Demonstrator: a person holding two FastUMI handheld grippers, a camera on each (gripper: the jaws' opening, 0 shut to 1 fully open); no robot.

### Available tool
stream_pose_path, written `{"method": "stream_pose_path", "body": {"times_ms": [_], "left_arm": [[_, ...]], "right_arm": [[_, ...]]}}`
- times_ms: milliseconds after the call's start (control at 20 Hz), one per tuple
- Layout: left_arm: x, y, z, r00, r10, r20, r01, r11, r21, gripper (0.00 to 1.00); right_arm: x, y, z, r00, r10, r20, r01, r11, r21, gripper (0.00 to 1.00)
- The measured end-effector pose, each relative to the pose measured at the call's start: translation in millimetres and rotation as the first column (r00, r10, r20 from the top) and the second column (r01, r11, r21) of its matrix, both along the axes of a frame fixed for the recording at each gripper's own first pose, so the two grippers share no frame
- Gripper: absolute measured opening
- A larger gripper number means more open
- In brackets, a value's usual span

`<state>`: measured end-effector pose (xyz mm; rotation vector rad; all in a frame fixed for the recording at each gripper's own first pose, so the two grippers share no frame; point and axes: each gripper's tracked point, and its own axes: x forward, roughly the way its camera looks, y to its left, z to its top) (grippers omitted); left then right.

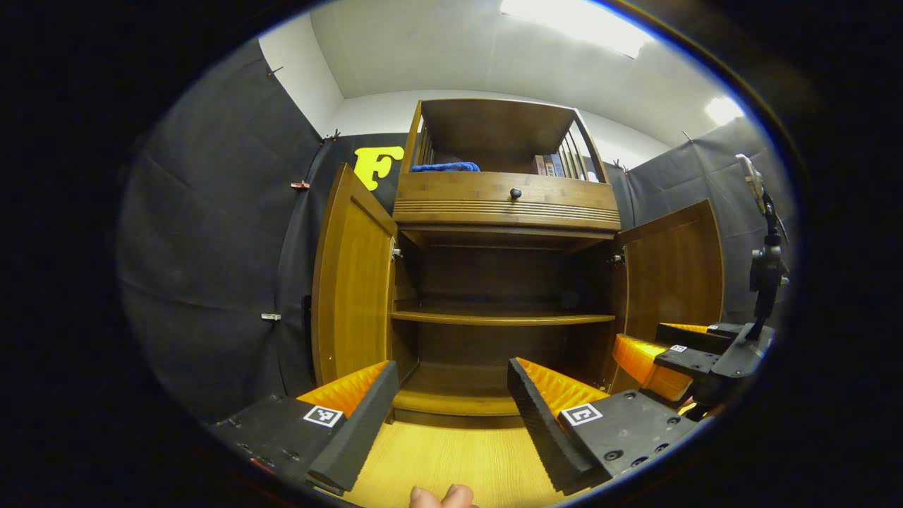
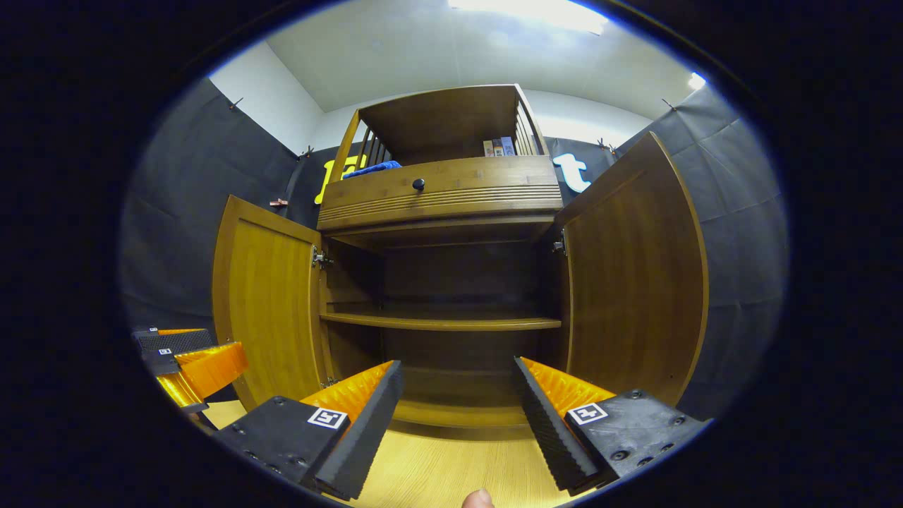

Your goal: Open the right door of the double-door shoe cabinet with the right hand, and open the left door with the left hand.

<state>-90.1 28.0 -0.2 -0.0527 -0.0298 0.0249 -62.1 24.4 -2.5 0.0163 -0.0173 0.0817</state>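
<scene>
The wooden shoe cabinet point(image 1: 504, 212) point(image 2: 441, 194) stands ahead with both doors swung wide. Its left door point(image 1: 353, 279) point(image 2: 268, 303) and right door point(image 1: 674, 264) point(image 2: 635, 282) stand out from the frame. Inside, a shelf point(image 1: 501, 317) point(image 2: 441, 323) and the dark compartments hold nothing. In the left gripper view my left gripper point(image 1: 451, 384) is open, back from the cabinet and touching nothing, and my right gripper point(image 1: 670, 346) shows at the right, near the right door. In the right gripper view my right gripper point(image 2: 457, 384) is open and apart from the doors, with my left gripper point(image 2: 187, 353) low at the left.
A drawer with a dark knob point(image 1: 516, 192) point(image 2: 418, 184) sits above the doors. The open top shelf holds a blue cloth point(image 1: 446, 167) and some books point(image 1: 557, 166). Black cloth walls stand on both sides. A pale wooden floor point(image 1: 451, 458) runs up to the cabinet. A fingertip point(image 1: 441, 497) shows at the bottom edge.
</scene>
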Motion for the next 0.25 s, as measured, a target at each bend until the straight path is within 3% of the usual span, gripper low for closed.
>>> {"method": "stream_pose_path", "body": {"times_ms": [250], "left_arm": [[0.1, -1.5, -0.1, 1.000, -0.003, -0.004, 0.003, 1.000, -0.004, 0.96]], "right_arm": [[1.8, -3.1, 2.1, 1.000, -0.007, 0.005, 0.007, 1.000, 0.004, 0.97]]}}
